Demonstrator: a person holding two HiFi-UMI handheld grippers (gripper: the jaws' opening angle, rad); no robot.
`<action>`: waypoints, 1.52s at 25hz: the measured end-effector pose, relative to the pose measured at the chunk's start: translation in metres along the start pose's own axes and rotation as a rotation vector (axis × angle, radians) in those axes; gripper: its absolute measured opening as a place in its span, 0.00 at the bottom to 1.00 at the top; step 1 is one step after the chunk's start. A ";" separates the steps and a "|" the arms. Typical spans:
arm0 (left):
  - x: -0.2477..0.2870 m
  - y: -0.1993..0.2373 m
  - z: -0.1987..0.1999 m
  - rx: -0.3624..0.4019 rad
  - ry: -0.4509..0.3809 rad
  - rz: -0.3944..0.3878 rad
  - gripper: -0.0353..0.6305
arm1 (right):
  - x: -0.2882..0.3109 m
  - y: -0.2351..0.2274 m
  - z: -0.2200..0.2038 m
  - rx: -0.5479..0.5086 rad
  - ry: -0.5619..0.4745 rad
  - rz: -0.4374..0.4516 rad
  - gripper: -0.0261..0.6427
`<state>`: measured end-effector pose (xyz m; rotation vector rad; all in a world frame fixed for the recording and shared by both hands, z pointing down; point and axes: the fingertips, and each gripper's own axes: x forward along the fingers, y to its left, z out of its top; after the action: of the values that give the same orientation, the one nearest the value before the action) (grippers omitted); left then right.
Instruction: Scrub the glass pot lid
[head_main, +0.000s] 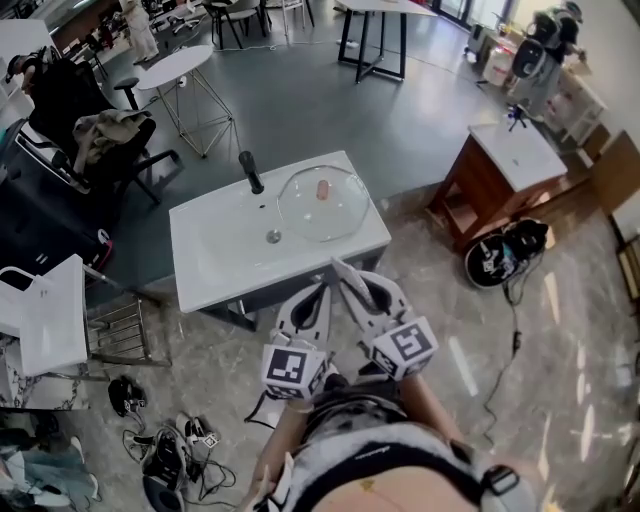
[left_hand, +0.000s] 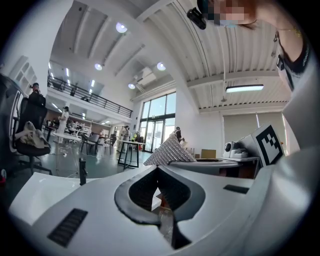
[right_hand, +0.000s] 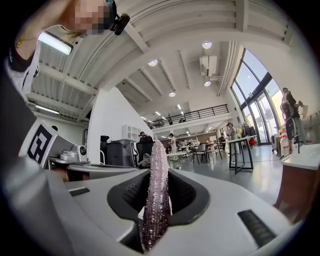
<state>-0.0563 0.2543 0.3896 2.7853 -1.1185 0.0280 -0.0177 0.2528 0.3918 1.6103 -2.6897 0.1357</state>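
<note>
One glass lid (head_main: 322, 203) on sink (head_main: 210, 255); left claw (left_hand: 158, 171) closed, empty; right claw (right_hand: 157, 176) clamps one cloth (right_hand: 154, 220).

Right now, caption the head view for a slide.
Round glass pot lid rests on the white sink counter; right gripper, jaws shut on a glittery silver scrub cloth, hovers short of it.

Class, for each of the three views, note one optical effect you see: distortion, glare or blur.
Head view: even light, mild wide-angle bending, sheen on the glass pot lid and streaky glare on the marble floor. Left gripper view: strong fisheye curving with dark corners; ceiling lamps flare white. Right gripper view: the same fisheye curve, bright windows, the sparkly scrubbing cloth glinting.
</note>
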 end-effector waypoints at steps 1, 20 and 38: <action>0.000 0.003 -0.001 -0.004 0.005 -0.002 0.04 | 0.001 0.001 -0.001 0.004 0.007 -0.004 0.17; 0.046 0.069 -0.006 -0.043 0.055 0.080 0.04 | 0.081 -0.034 -0.007 0.017 0.040 0.062 0.17; 0.201 0.110 0.015 -0.016 0.078 0.109 0.04 | 0.162 -0.174 0.011 0.046 0.038 0.087 0.17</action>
<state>0.0128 0.0355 0.4026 2.6808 -1.2440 0.1377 0.0588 0.0277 0.4011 1.4863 -2.7484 0.2283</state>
